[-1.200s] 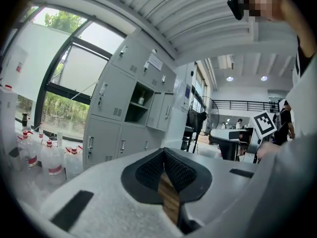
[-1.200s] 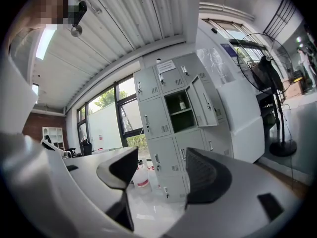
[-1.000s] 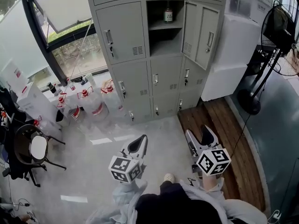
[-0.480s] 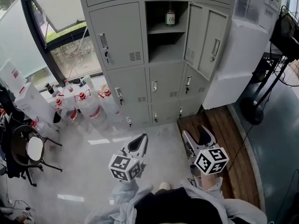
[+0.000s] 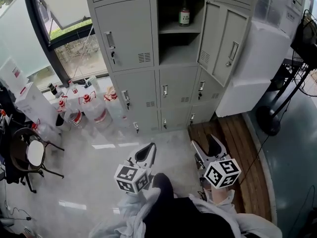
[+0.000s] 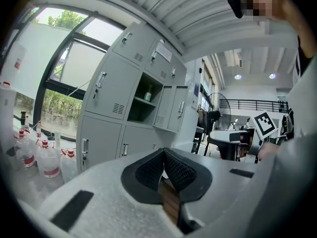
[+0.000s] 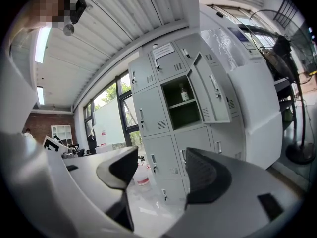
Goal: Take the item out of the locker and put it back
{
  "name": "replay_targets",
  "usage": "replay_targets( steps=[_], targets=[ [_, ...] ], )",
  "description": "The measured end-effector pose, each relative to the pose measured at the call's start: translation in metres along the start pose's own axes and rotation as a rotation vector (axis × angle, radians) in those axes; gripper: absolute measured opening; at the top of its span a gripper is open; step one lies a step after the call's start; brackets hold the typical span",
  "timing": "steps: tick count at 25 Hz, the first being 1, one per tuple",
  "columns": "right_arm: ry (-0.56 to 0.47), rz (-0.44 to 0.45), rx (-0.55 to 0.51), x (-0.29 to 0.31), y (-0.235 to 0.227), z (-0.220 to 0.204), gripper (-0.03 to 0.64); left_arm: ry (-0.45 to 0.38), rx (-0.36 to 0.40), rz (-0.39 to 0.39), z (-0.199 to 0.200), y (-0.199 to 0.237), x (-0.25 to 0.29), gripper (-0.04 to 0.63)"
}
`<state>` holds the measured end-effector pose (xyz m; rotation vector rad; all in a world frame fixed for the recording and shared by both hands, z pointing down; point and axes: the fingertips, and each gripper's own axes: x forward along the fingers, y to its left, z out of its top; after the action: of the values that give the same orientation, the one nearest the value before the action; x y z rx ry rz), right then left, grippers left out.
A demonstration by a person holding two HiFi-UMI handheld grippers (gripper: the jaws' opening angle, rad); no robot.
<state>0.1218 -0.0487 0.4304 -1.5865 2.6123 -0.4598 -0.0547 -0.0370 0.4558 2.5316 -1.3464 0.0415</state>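
- Bottle (image 5: 184, 17) stands upright on the upper shelf of the open locker compartment (image 5: 178, 53). Its long axis is vertical and its neck is up.
- A light label on the bottle faces out toward the room, and its print is too small to read. The top of the neck fades into the shadow under the compartment's roof.
- The locker door (image 5: 223, 36) is swung out to the right, its handle side toward the room. The space under the shelf is dark, and I cannot tell what, if anything, lies in it.
- The left gripper (image 5: 148, 150) is low over the grey floor, well apart from the locker. Its jaws are together, the ribbed pads (image 6: 176, 170) meeting at the tips with nothing between them.
- The right gripper (image 5: 204, 143) is beside it, pointed toward the locker. Its jaws stand apart and are bare, and only the floor and the lower locker doors show through the gap.
- Clear jugs with red caps (image 5: 94, 110) are clustered on the floor under the window, left of the lockers.
- A chair (image 5: 29, 155) stands at the left edge and is partly cut off by it.
- A fan stand (image 5: 270, 120) at the right is cut off by the frame edge.
- The person's dark clothing covers the bottom of the head view.
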Motion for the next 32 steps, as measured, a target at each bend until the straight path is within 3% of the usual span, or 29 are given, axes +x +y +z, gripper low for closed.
replay_targets(
  steps=[7, 14, 20, 32],
  targets=[
    [0.009, -0.025, 0.017, 0.012, -0.015, -0.009, 0.284, -0.003, -0.011, -0.007, -0.002, 0.007, 0.015, 0.002],
    [-0.010, -0.001, 0.026, 0.065, -0.027, 0.006, 0.284, -0.006, -0.004, 0.009, 0.013, 0.039, 0.049, 0.002],
    [-0.012, -0.006, 0.027, 0.119, -0.052, 0.028, 0.284, -0.009, -0.005, 0.012, 0.037, 0.075, 0.101, 0.002],
    [-0.037, -0.072, 0.003, 0.221, -0.103, 0.075, 0.284, -0.013, 0.036, -0.057, 0.095, 0.133, 0.209, 0.002]
  ],
)
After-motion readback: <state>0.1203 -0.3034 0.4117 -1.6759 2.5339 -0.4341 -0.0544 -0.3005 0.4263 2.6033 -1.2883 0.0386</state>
